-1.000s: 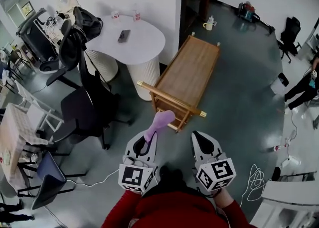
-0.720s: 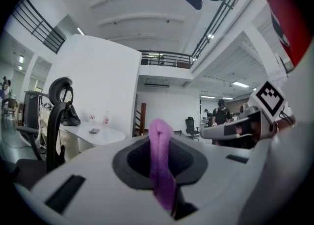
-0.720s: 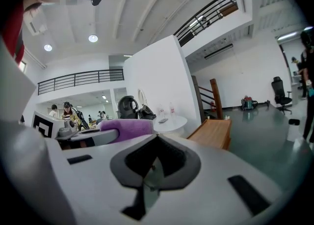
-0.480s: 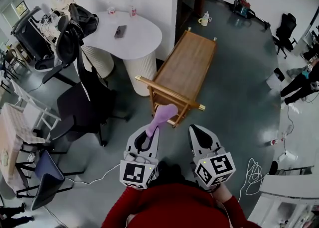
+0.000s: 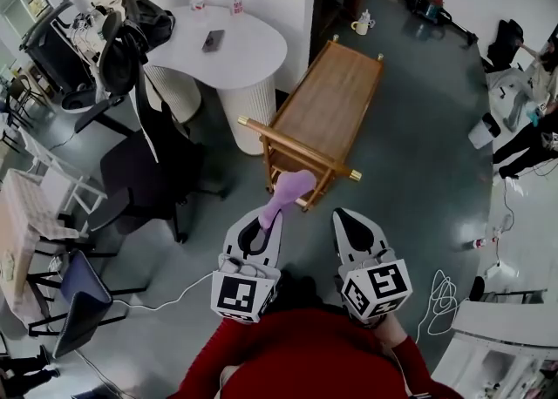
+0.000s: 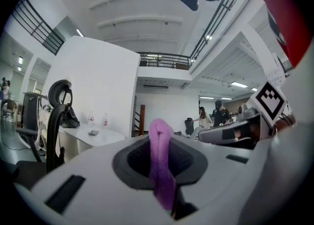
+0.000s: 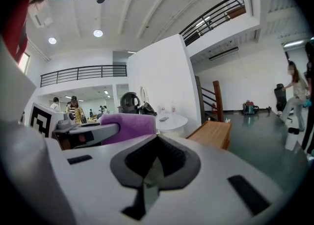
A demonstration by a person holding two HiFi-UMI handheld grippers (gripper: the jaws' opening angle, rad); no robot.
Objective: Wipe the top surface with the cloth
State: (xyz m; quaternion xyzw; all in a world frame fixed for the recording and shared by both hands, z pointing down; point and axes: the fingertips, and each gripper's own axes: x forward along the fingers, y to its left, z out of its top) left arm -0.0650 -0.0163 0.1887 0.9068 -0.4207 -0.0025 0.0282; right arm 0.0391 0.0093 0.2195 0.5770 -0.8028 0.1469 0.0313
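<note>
A low wooden cart (image 5: pixel 324 114) with a slatted top stands on the grey floor ahead of me; its near end is just beyond both grippers. My left gripper (image 5: pixel 260 230) is shut on a purple cloth (image 5: pixel 286 195), which sticks out forward and hangs over the cart's near rail. In the left gripper view the cloth (image 6: pixel 161 165) rises as a folded strip from between the jaws. My right gripper (image 5: pixel 347 221) hovers beside it, shut and empty. In the right gripper view the cloth (image 7: pixel 128 126) shows at left and the cart (image 7: pixel 214 133) ahead.
A white rounded table (image 5: pixel 234 50) with a phone and bottles stands left of the cart. Black office chairs (image 5: pixel 144 181) crowd the left. A mug (image 5: pixel 362 24) sits on the floor past the cart. Cables (image 5: pixel 445 306) lie at right. People stand at the far right edge.
The head view has shifted a little. The cloth stays clamped in the left gripper and now reaches slightly further over the cart's near rail. The right gripper keeps its pose.
</note>
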